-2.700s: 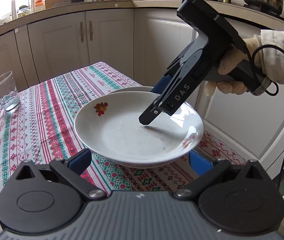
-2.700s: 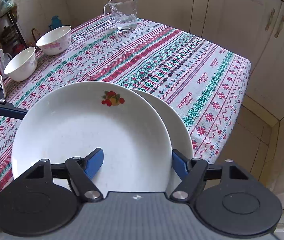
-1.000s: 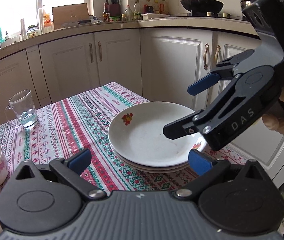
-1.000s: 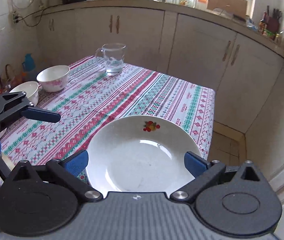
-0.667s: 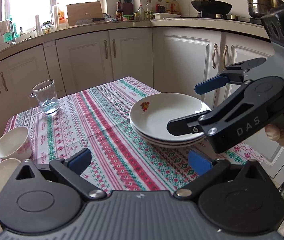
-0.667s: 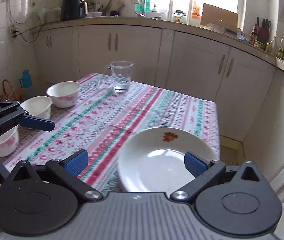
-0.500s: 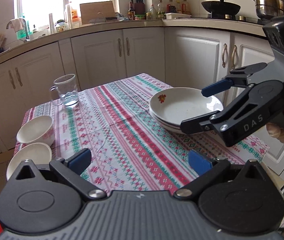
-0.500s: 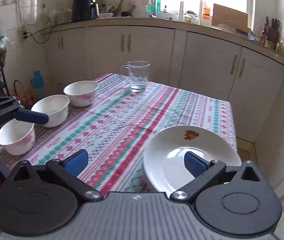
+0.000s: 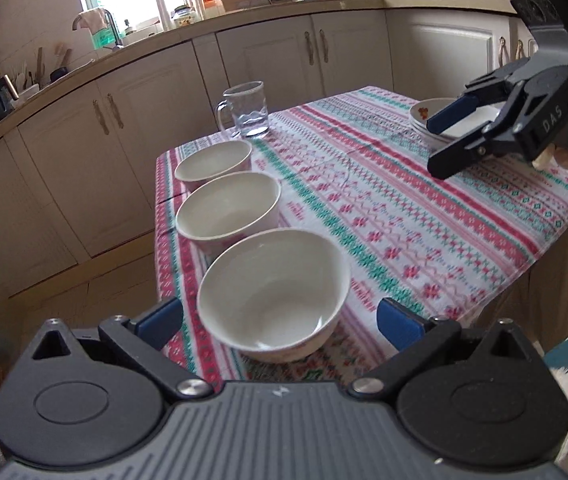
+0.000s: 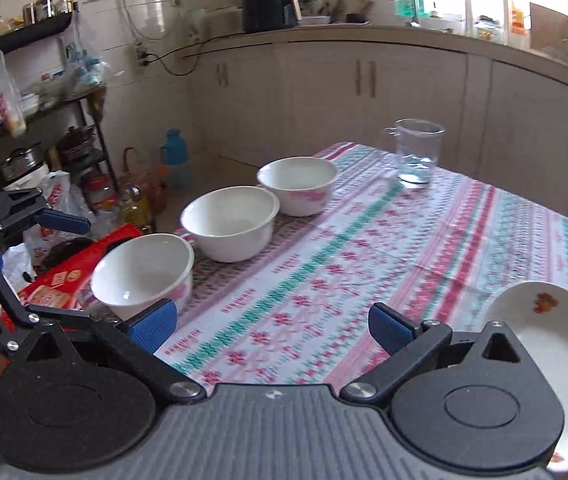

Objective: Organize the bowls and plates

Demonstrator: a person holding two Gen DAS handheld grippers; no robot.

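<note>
Three white bowls stand in a row along the table's left edge: the nearest bowl (image 9: 273, 294) (image 10: 143, 276), the middle bowl (image 9: 227, 210) (image 10: 229, 222) and the far bowl (image 9: 213, 164) (image 10: 298, 184). A stack of white plates (image 9: 444, 122) (image 10: 552, 328) with a fruit mark sits at the table's far right corner. My left gripper (image 9: 279, 318) is open and empty, its fingers on either side of the nearest bowl. My right gripper (image 10: 269, 326) (image 9: 438, 144) is open and empty above the tablecloth, between the bowls and the plates.
A glass mug (image 9: 245, 110) (image 10: 416, 152) stands at the table's back edge. The table has a striped patterned cloth (image 9: 404, 216). Kitchen cabinets (image 9: 267, 64) ring the room. A shelf rack, bags and a red box (image 10: 63, 272) crowd the floor left of the table.
Both grippers have swung left, away from the plate stack and towards the bowls. My left gripper now has the nearest bowl between its open fingers. The plates lie stacked at the corner.
</note>
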